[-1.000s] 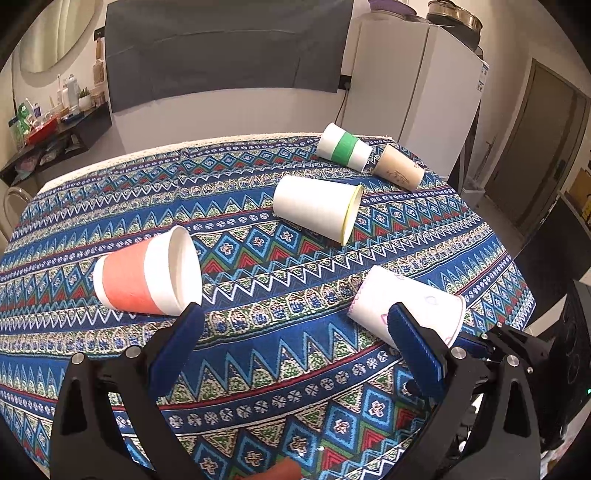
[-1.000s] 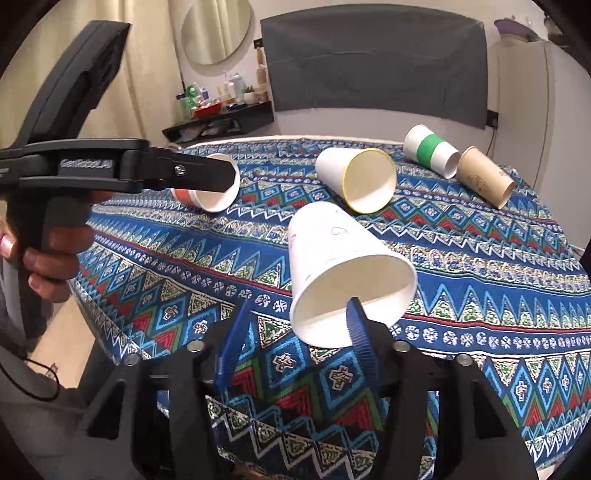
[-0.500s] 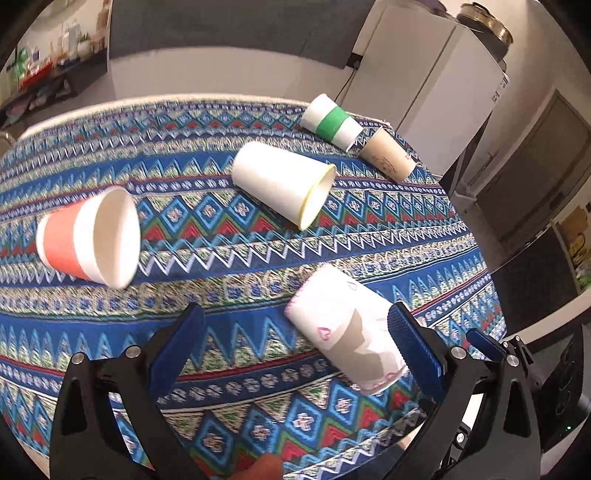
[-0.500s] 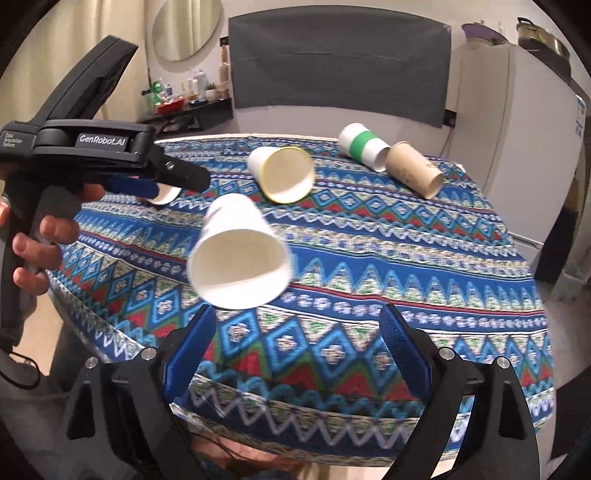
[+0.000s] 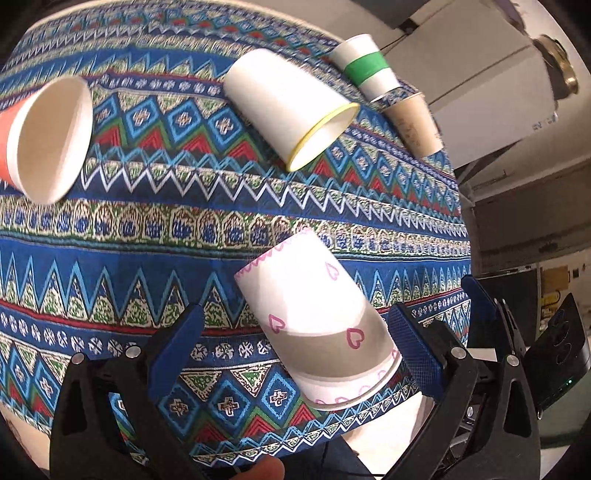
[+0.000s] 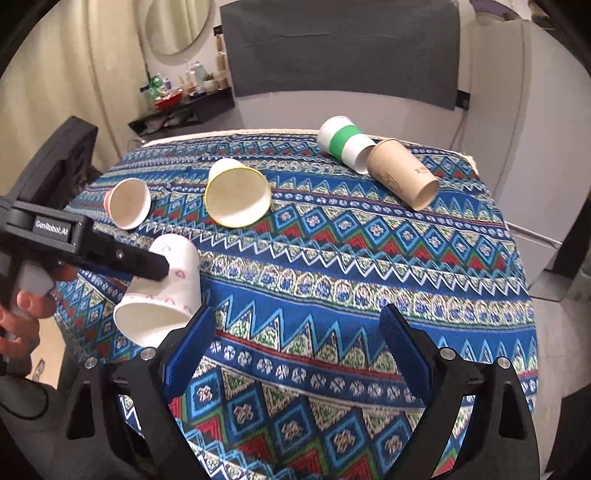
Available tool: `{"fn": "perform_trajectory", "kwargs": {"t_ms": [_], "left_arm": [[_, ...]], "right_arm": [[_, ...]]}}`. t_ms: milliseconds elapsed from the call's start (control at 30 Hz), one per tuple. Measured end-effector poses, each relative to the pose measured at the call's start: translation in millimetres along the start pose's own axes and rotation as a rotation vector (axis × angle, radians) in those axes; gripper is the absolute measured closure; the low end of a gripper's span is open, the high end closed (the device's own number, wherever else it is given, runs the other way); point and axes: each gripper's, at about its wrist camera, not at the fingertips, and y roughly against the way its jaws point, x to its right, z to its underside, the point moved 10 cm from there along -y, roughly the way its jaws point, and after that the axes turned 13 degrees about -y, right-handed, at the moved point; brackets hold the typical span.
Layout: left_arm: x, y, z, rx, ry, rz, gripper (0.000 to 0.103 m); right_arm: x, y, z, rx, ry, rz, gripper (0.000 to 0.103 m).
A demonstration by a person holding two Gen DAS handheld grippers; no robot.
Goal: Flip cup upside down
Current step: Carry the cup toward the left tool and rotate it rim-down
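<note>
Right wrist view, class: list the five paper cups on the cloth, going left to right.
Orange cup → pink-heart cup → yellow-rimmed cup → green-banded cup → brown cup.

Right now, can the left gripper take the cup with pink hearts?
Probably yes. The left gripper is open, and the heart cup lies on its side between its fingers, with nothing else in between.

Round mirror on cream wall, cluttered black shelf, white fridge, patterned tablecloth
</note>
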Motion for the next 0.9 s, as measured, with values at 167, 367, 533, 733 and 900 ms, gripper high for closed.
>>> {"fn": "perform_trajectory", "kwargs": {"t_ms": [167,367,533,733,900], "left_arm": [[8.7,-10.1,-5.3,-0.006,-0.009,-0.008,0.023],[15.7,-10.8,-7.5,-0.013,-0.012,0.029,0.037],[10.6,-6.5,-7.8,-0.027,-0.005,0.056,0.041],[8.5,1.8,-5.8,-0.024,-0.030,0.068,0.043],[6.7,10.6,-15.5,-0.002,-0.063,0.074,0.044]], "right_arm": [[0.4,-12.2,-5.4,-0.019,0.023,-0.022,0.017],[-2.4,-15.0,-6.3,-0.019,0.037,-0.045,0.017],[-7.7,-17.6,-4.5,-0.025,0.042,-0.044,0.017],[-13.2,-16.0,-6.9,-0.008,0.031,-0.041,0.017],[-15.4,-18.9,-6.7,-0.014,0.024,-0.020,0.017]]}}
